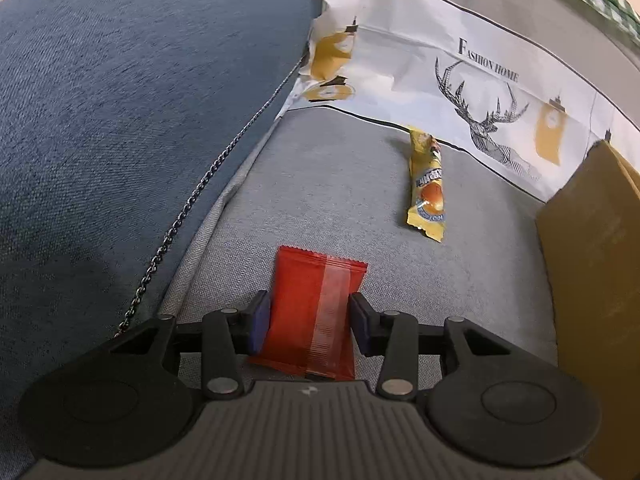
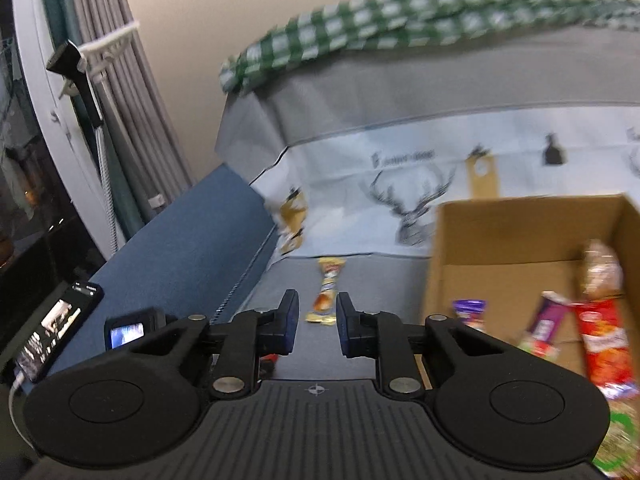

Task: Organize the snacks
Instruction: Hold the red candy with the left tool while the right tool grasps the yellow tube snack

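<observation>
Gripping: the left gripper (image 1: 310, 306) has its dark pads set against both long sides of the red packet (image 1: 316, 272), holding it at a middling width.
Red packet: flat, glossy foil pillow with zigzag-cut ends and a paler seam strip running down its length; it lies on the grey seat (image 1: 340, 184) at the near edge, close to the blue cushion (image 1: 120, 120).
Right gripper (image 2: 317, 312): jaws a narrow gap apart, nothing between the pads, up in the air over the seat.
Yellow packet (image 1: 428, 188): long, slim and crinkled, with an orange round print; it lies toward the back edge of the seat, its far tip just at the white cloth (image 1: 480, 92).
Seat: fine woven grey fabric, matt.
Blue cushion: coarser blue weave, rounded, along the seat's left edge, with a thin metal chain (image 1: 180, 216) running down its border.
White cloth: creased, printed with a line-drawn stag and yellow tags, draped over the backrest.
Box (image 2: 520, 236): plain brown cardboard, open-topped, at the seat's right edge; inside are a red bag (image 2: 604, 344) and a purple packet (image 2: 468, 312), both blurred.
Checked cloth (image 2: 400, 16): green and white, bunched along the top of the backrest.
</observation>
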A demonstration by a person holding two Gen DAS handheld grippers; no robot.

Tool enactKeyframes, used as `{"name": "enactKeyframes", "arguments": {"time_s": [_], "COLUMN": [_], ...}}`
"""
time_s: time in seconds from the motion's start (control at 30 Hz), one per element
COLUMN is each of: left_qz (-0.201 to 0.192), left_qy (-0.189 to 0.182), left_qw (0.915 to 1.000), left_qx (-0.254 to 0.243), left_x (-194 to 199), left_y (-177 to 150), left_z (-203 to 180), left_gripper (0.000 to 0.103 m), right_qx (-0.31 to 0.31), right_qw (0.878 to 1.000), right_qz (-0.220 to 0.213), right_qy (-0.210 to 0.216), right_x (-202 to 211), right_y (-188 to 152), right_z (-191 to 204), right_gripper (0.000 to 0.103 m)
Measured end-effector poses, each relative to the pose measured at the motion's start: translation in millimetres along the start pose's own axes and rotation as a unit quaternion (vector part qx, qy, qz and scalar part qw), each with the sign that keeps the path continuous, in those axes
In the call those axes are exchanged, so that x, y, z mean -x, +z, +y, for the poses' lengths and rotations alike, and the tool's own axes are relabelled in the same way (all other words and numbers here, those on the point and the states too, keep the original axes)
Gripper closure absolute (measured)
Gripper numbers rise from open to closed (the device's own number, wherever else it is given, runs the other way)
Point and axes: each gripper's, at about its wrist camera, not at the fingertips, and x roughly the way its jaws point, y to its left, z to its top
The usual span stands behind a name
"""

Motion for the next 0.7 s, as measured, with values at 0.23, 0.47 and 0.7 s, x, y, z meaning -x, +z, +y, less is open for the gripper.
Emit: {"name": "enactKeyframes", "arguments": {"time_s": [0.23, 0.47, 0.7], "left_qz": [0.001, 0.007, 0.012], "left_qy": [-0.005, -0.010, -0.018], "left_qw": [0.9999, 0.9994, 0.9987], "left_qx": [0.010, 0.032, 0.045], "left_x": [0, 0, -1], "left_y": [1, 4, 9], "left_z": [4, 11, 16], "left_gripper": [0.056, 0.056, 0.055], "right_qx": [0.008, 0.009, 0.022], "right_qw": [0.999, 0.993, 0.981], "right_qz": [0.034, 0.106, 0.162], "right_qy": [-0.017, -0.052, -0.108], "right_x": [-92, -193, -270], "right_y": [34, 29, 7], "right_z": [31, 32, 9], "right_gripper": [0.048, 0.037, 0.033]}}
